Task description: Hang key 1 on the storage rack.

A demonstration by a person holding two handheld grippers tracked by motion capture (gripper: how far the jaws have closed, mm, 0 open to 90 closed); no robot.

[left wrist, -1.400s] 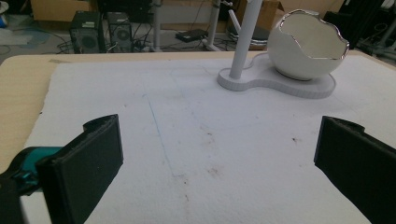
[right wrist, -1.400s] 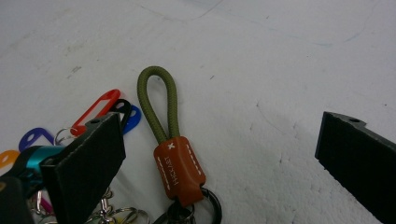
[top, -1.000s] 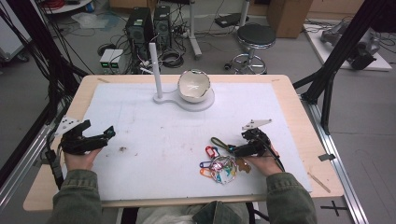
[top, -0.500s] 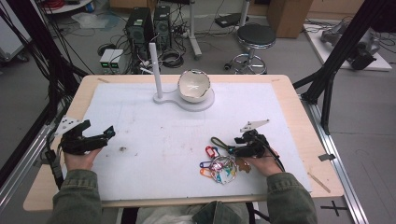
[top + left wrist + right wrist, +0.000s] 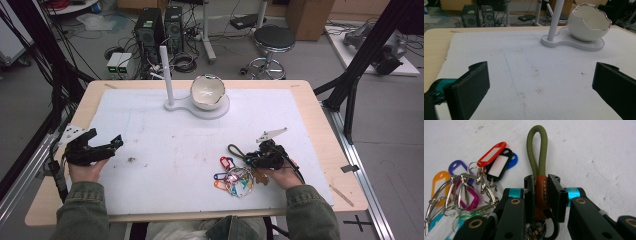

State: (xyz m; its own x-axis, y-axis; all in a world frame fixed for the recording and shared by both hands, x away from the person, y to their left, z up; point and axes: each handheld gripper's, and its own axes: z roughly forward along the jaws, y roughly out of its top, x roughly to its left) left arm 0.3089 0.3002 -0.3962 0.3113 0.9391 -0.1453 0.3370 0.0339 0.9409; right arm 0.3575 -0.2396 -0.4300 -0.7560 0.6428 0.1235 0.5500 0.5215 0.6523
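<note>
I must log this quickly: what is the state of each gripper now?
Left gripper: open, holding nothing.
Right gripper: its jaws have just been closing and are now shut on the brown leather tab of the olive cord loop.

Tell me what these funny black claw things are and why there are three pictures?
A person sits at a table covered with a white mat, holding a squeeze tool in each hand. One camera looks down from above; one rides on each tool. The right gripper has just been closing its jaws onto the brown leather piece of an olive cord loop. Beside it lies a bunch of colourful key tags on metal rings. The left gripper has its jaws wide apart, holding nothing. Farther back stands a white eggshell-shaped bowl on a stand with a post.
</note>
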